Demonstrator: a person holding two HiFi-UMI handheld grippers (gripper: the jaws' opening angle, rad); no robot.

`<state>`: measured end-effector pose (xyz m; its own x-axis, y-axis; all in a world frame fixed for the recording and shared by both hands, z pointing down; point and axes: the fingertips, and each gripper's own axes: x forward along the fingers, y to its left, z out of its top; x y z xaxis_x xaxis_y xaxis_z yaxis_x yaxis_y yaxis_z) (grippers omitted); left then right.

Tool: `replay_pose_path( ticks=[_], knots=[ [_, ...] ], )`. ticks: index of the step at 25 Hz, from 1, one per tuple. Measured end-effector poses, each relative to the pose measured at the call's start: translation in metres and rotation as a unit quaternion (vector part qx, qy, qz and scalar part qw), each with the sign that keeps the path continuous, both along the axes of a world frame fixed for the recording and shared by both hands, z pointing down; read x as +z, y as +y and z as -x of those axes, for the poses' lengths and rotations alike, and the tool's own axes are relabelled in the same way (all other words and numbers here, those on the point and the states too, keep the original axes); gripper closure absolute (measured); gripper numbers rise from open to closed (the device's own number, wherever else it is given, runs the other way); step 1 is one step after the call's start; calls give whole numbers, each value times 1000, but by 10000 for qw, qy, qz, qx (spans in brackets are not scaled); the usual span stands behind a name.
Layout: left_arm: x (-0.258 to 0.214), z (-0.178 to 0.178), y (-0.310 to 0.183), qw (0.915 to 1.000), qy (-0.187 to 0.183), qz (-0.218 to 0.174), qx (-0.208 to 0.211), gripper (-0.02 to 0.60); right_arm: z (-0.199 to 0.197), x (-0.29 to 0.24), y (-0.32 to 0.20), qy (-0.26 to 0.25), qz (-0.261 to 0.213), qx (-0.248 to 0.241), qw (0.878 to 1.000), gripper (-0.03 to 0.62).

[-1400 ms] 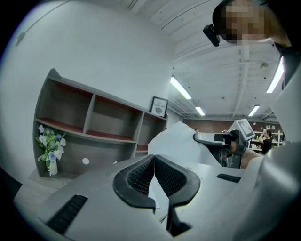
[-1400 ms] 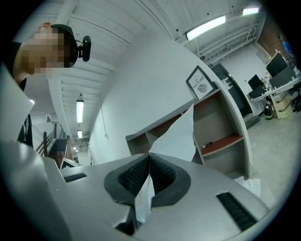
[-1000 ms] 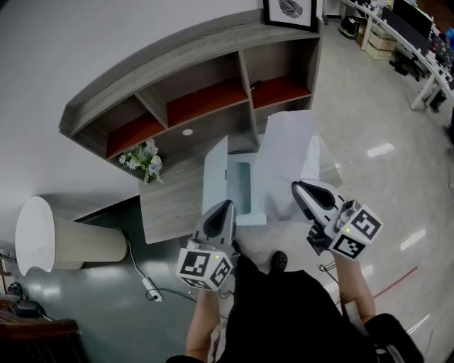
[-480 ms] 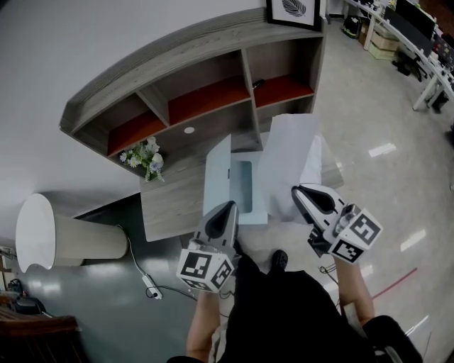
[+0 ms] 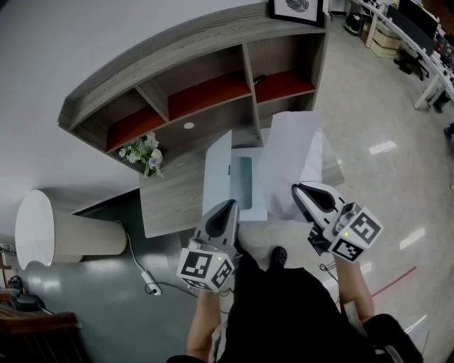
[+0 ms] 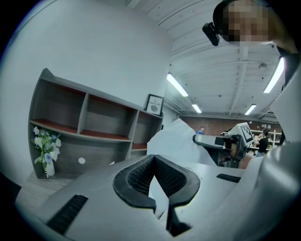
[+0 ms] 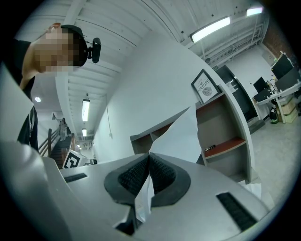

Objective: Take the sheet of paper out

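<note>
Head view, L to R.

Far L, 8 o'clock of frame: lamp shade (image 5: 64, 237) over dark floor. A cable w/ white power strip (image 5: 148, 285) lies at its 4 o'clock. Flower vase (image 5: 144, 157) stands on grey wood desk (image 5: 170, 202), at 10 o'clock of the folder. Behind it is a curved shelf unit (image 5: 177, 60) w/ red-orange boards. Small dark item (image 5: 257, 83) on the R board, too small to ID.

L gripper (image 5: 228, 205): jaws clenched on near edge of pale-blue folder (image 5: 218, 174). Its own view shows a thin pale edge nipped betw. the ribbed pads (image 6: 137, 175).

R gripper (image 5: 296, 188): jaws clamped on near edge of the sheet of paper (image 5: 291, 149). The sheet is white, sits at 3 o'clock of the folder and is tilted up toward the shelves, over the desk's R end. Its L edge meets the folder's R edge; can't tell if any part is inside. In R gripper view it rises from betw. the pads toward 1 o'clock.

Writing: framed print (image 5: 296, 7) stands on the shelf top, 12 o'clock of the paper. In R gripper view the framed print (image 7: 205, 86) carries a word that looks like "NATURE"; rest too small. Marker cubes (image 5: 204, 267) (image 5: 357, 236) show b/w squares only, no text.

Far R, 1–2 o'clock: office desks (image 5: 418, 35). Red floor line (image 5: 397, 281) at 4 o'clock.
</note>
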<state>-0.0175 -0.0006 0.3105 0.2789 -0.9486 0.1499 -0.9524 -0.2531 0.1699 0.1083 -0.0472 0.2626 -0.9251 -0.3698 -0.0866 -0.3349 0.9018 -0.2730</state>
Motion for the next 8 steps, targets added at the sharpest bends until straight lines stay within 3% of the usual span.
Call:
replay_pose_path(
  ticks=[8],
  knots=[
    [5, -1, -1, 10000, -16, 38, -35, 568, -2, 2, -2, -4, 8, 20, 10000, 582]
  ],
)
